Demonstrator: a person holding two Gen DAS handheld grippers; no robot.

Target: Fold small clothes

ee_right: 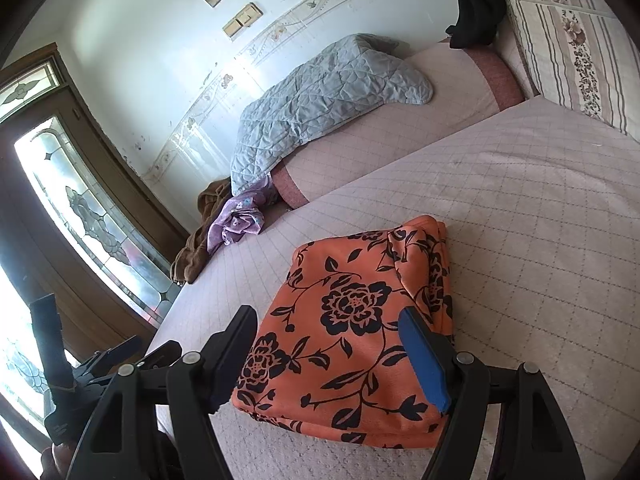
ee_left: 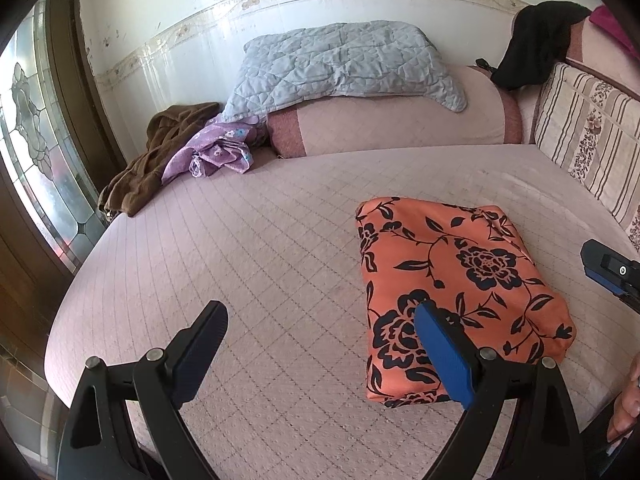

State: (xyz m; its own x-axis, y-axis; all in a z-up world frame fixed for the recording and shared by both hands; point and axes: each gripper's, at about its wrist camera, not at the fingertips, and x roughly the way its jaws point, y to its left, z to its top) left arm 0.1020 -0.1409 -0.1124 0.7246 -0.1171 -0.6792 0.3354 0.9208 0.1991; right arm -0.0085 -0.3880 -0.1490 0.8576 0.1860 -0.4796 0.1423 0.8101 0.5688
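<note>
An orange garment with black flowers (ee_left: 452,280) lies folded into a thick rectangle on the pink quilted bed (ee_left: 260,248). It also shows in the right wrist view (ee_right: 352,328). My left gripper (ee_left: 320,340) is open and empty, above the bed just left of the garment's near corner. My right gripper (ee_right: 328,344) is open and empty, hovering over the garment's near edge, apart from it. The right gripper's body shows at the left view's right edge (ee_left: 612,272). The left gripper shows at the right view's lower left (ee_right: 92,368).
A crumpled purple floral garment (ee_left: 216,152) and a brown garment (ee_left: 152,160) lie at the bed's far left corner. A grey quilt (ee_left: 344,64) rests on a long pink bolster (ee_left: 400,124). A striped cushion (ee_left: 592,136) and black cloth (ee_left: 536,48) are at the right. A stained-glass door (ee_left: 36,160) stands left.
</note>
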